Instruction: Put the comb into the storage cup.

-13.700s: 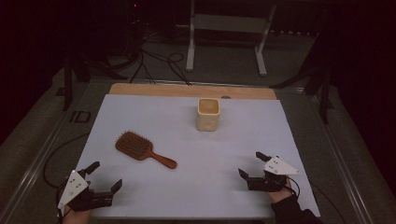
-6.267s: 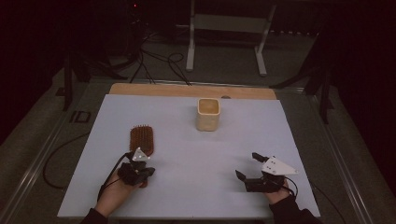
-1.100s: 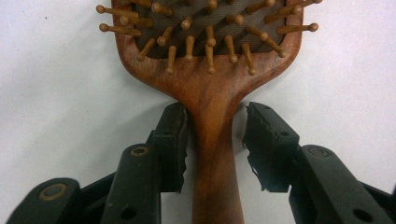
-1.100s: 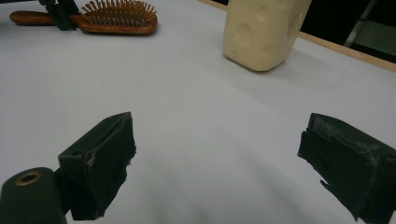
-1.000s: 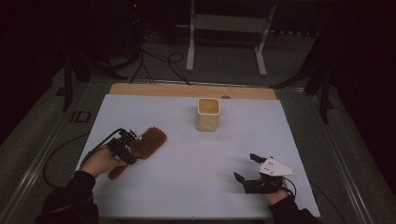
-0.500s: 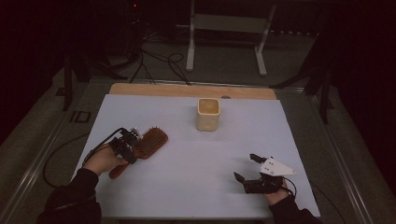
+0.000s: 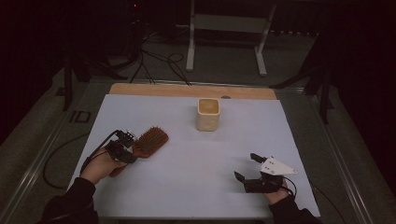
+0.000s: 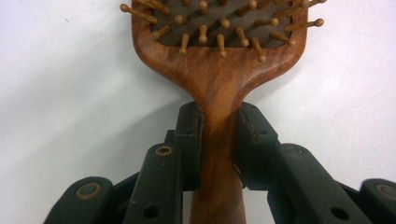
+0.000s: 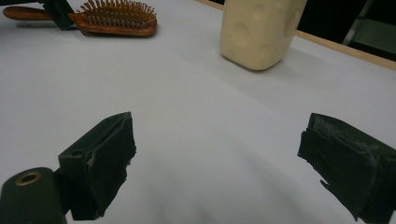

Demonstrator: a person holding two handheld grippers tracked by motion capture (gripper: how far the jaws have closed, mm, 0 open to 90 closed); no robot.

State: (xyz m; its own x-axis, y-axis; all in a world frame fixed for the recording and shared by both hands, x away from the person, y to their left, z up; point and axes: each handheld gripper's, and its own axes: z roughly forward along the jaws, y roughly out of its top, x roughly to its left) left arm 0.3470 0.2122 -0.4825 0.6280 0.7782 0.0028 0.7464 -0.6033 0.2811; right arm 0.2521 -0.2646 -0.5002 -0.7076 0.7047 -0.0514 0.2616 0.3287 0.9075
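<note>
The brush (image 7: 150, 140) lies on the left part of the bench (image 7: 196, 182), bristles up, its head pointing toward the cup (image 7: 208, 114) and its handle back toward the person. The left tongs (image 8: 218, 135) are clenched on the handle right at the neck, one jaw on each side of the wood, just below where the head flares out — a sensible place, since the narrow neck fits between the jaws and the shoulders of the head keep it from sliding forward. Whether the head rests on the sheet or is just lifted, I cannot tell (the right gripper view puts it very low, with a thin shadow under it).

The cup stands upright and open-topped near the far middle of the bench, well apart from the brush; aiming the head that way suggests the brush is meant for it.

The right tongs (image 7: 246, 169) rest near the front right — jaws spread wide, nothing between them, seemingly parked out of the way.
</note>
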